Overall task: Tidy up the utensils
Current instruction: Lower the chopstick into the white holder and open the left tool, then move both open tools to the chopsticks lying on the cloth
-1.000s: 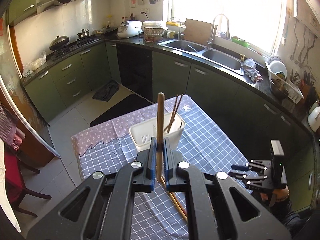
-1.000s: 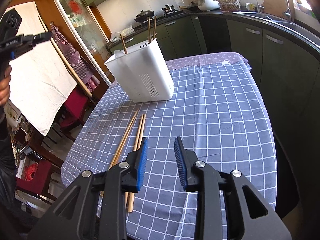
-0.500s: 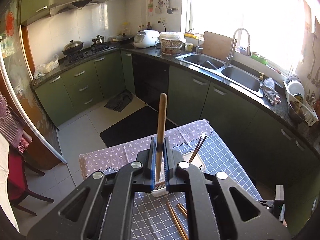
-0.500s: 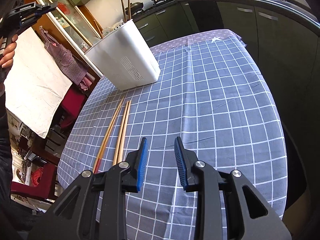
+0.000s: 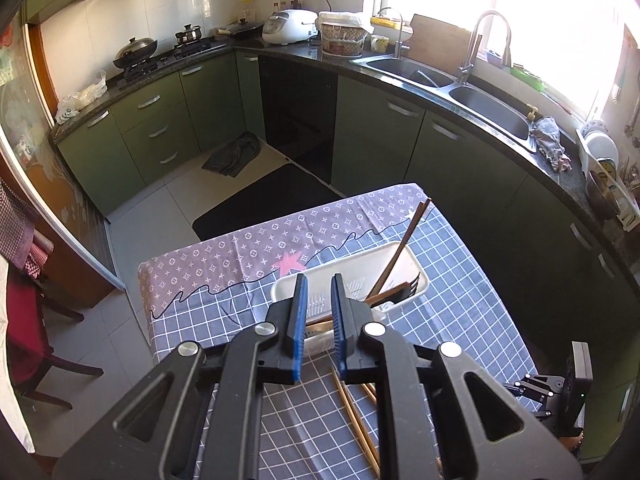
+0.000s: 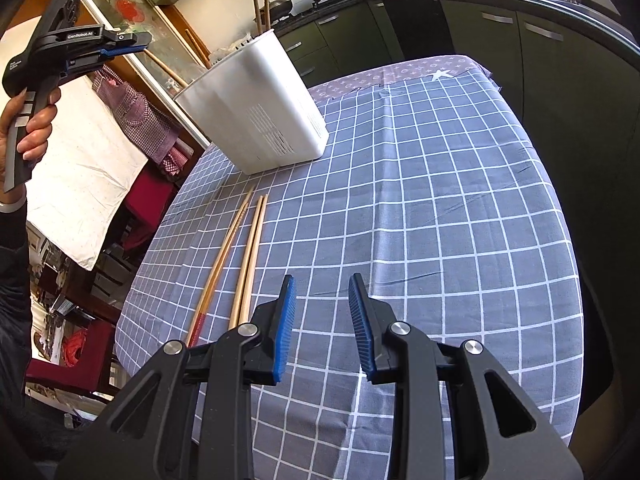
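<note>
The left gripper [image 5: 317, 312] is held over the white utensil holder [image 5: 352, 276], its fingers opening with nothing gripped. The right gripper's [image 6: 322, 320] fingers are parted and empty; chopsticks [image 6: 240, 256] lie at ten o'clock on the surface [image 6: 440, 184].

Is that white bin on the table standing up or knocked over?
Upright: the white bin stands on its base on the checked cloth, its open top up, with chopsticks poking out.
</note>
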`<state>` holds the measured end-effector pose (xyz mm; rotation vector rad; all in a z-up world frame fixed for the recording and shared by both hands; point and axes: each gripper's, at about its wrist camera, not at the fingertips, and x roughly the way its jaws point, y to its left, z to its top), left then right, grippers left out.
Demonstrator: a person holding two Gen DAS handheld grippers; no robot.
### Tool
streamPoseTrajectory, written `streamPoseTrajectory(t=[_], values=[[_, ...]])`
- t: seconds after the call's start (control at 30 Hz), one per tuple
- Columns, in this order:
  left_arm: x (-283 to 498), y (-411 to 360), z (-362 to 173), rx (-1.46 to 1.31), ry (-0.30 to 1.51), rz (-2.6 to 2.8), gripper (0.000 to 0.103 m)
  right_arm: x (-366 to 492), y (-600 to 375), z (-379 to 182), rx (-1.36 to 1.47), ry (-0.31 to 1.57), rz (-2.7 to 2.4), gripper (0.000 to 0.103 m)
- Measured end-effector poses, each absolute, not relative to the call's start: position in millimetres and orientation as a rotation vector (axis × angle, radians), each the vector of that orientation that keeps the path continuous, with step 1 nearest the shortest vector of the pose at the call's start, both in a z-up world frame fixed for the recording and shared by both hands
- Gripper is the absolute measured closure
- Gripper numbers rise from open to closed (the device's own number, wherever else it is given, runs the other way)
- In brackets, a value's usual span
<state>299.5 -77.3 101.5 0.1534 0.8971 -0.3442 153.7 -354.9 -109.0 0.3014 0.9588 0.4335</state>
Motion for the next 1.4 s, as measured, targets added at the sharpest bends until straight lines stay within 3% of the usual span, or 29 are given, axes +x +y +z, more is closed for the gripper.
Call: streamPoseTrajectory(t=[0.1, 0.27, 0.57, 0.73, 1.4], values=[[279, -77, 116, 0.159, 0.872, -0.356, 0.083, 155, -350, -110, 0.295, 0.964, 0.440, 0.074], [240, -74, 104, 0.184, 0.924, -0.377, 0.082, 156, -339, -113, 0.267, 0.976, 0.461, 0.074], [224, -81, -50, 0.127, 1.299, -0.377, 0.083, 157, -325, -115, 0.235, 0.993, 0.490, 0.074], [238, -85, -102, 0.092, 1.398, -0.324, 0.088, 153, -325, -116, 0.236, 0.996, 0.490, 0.074], [259, -111, -136, 0.147, 1.491, -0.254, 0.088, 168, -330, -116, 0.226, 1.010, 0.480, 0.074]])
